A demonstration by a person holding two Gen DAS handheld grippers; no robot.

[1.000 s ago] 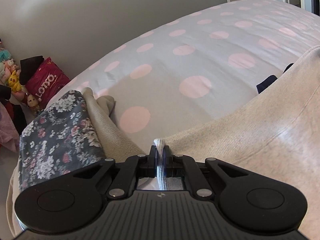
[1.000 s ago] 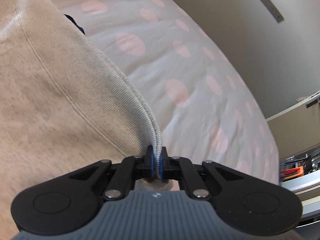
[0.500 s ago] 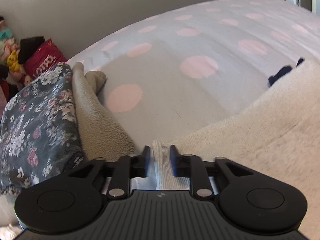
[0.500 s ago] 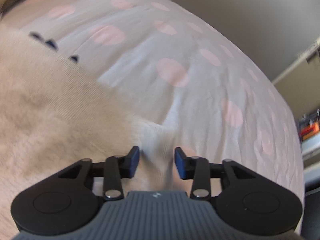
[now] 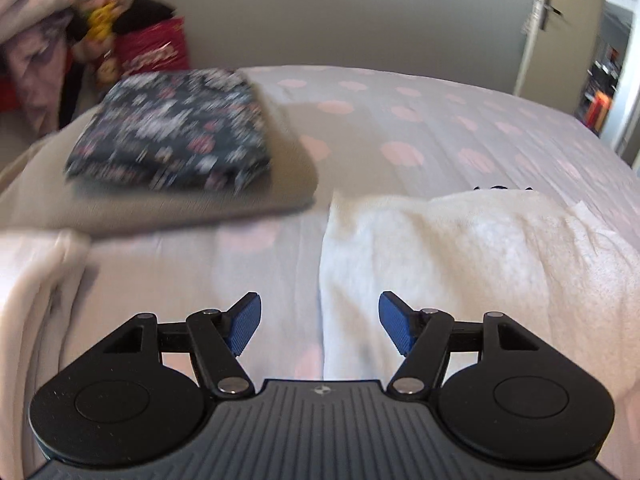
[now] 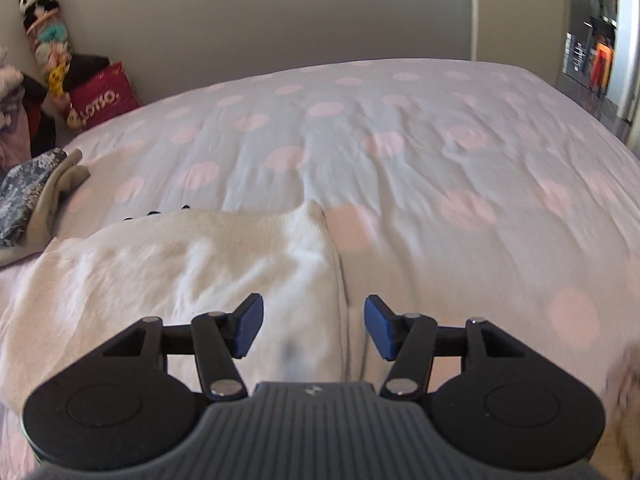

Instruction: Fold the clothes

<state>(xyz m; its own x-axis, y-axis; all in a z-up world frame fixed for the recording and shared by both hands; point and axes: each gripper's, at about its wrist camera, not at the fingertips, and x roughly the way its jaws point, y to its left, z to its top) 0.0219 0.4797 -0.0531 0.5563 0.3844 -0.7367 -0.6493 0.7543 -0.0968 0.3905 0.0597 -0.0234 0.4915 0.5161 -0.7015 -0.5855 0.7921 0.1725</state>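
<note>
The cream sweater (image 5: pixel 460 264) lay folded on the polka-dot bedspread (image 5: pixel 420 120), spread out ahead of both grippers. In the left wrist view its left edge ran down between the blue pads of the left gripper (image 5: pixel 320 328), so that the fabric sat below and beyond the gap and to its right, while bare bedspread showed on the left side of the gap. The left gripper's jaws were opening, standing wide apart, and neither pad pressed on the cloth. In the right wrist view the sweater (image 6: pixel 192 264) filled the lower left, and its right edge with the ribbed hem corner ran down into the gap of the right gripper (image 6: pixel 314 328); those jaws were also opening, with the fabric beneath them but free of the pads. A small dark mark peeked out along the sweater's far edge in both views, too small to read. To the left of the sweater, apart from it, a dark floral folded garment (image 5: pixel 176 136) rested on top of a folded beige garment (image 5: pixel 168 200). In the far left corner against the wall a red bag (image 6: pixel 100 100) bore white letters that read "LOTSO", beside a cluster of plush toys (image 6: pixel 44 28). The left wrist view was motion-blurred, so the same bag's lettering there could not be read.
</note>
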